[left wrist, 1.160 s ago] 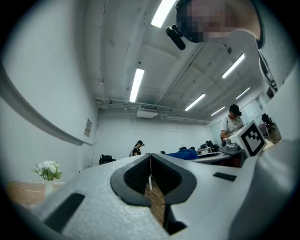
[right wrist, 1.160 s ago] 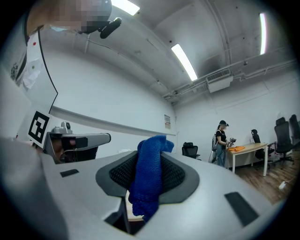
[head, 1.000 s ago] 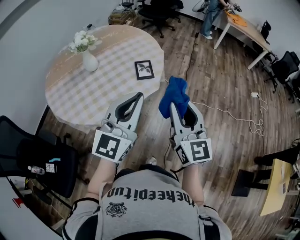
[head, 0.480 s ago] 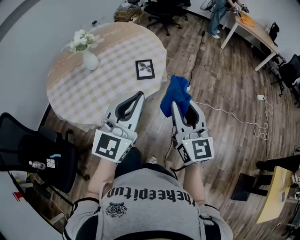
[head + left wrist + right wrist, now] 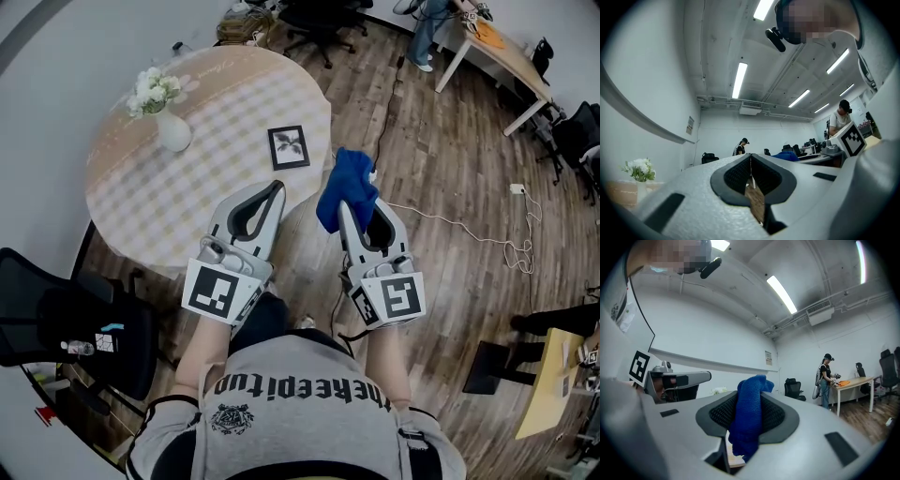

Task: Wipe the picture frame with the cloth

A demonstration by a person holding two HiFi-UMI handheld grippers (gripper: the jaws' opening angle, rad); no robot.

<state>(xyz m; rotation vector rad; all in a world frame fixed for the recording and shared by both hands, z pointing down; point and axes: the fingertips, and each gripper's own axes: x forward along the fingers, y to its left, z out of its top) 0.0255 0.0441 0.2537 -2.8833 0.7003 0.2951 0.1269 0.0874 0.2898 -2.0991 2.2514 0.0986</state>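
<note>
Head view, from the left: a vase (image 5: 173, 133) of flowers (image 5: 153, 89) stood on the round table (image 5: 187, 197), and the frame (image 5: 289, 146) lay flat near the table's right edge. The left tongs (image 5: 275, 190) hung at that edge, near the frame but apart from it. In the left gripper view their tips met with nothing between them. Beside them the right tongs (image 5: 343, 208) were clamped on the blue cloth (image 5: 347, 183), which bunched out past the tips over the floor, clear of the frame.
</note>
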